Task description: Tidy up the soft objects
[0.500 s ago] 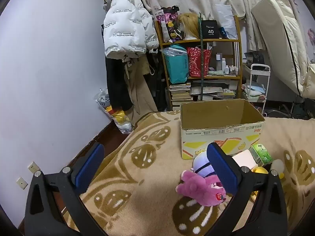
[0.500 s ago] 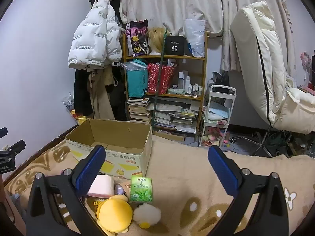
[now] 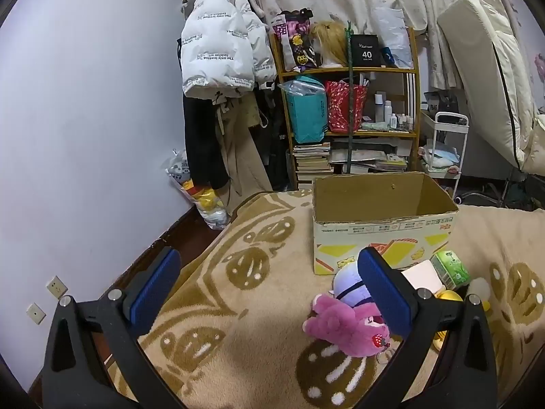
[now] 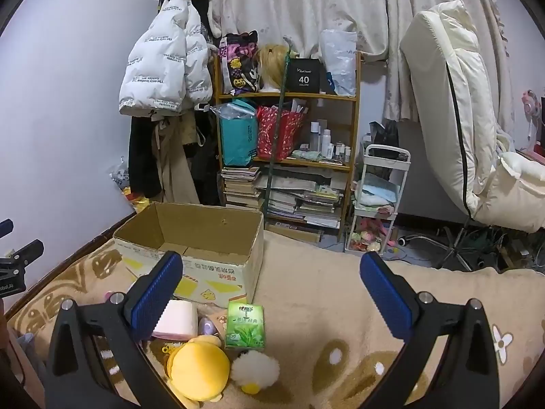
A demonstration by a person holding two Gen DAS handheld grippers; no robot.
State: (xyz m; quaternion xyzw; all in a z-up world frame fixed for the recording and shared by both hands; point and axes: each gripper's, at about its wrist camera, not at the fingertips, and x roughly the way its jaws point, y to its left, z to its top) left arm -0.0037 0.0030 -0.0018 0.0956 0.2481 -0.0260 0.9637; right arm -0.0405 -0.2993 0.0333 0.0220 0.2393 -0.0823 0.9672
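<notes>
An open cardboard box point(image 3: 381, 218) point(image 4: 190, 238) stands on a beige patterned blanket point(image 3: 259, 289). In front of it lie a pink plush point(image 3: 344, 327), a lavender plush point(image 3: 349, 281), a yellow round plush point(image 4: 199, 369), a white fluffy plush point(image 4: 255, 368), a green tissue pack point(image 4: 245, 325) and a white paper roll point(image 4: 177, 318). My left gripper point(image 3: 269, 293) is open above the blanket, left of the pink plush. My right gripper point(image 4: 270, 294) is open above the green pack. Neither holds anything.
A wooden shelf point(image 4: 289, 156) with books, bags and bottles stands behind the bed. A white puffer jacket point(image 3: 221, 44) hangs at the left wall. A white trolley point(image 4: 378, 201) and a cream reclining chair point(image 4: 477, 136) are at the right.
</notes>
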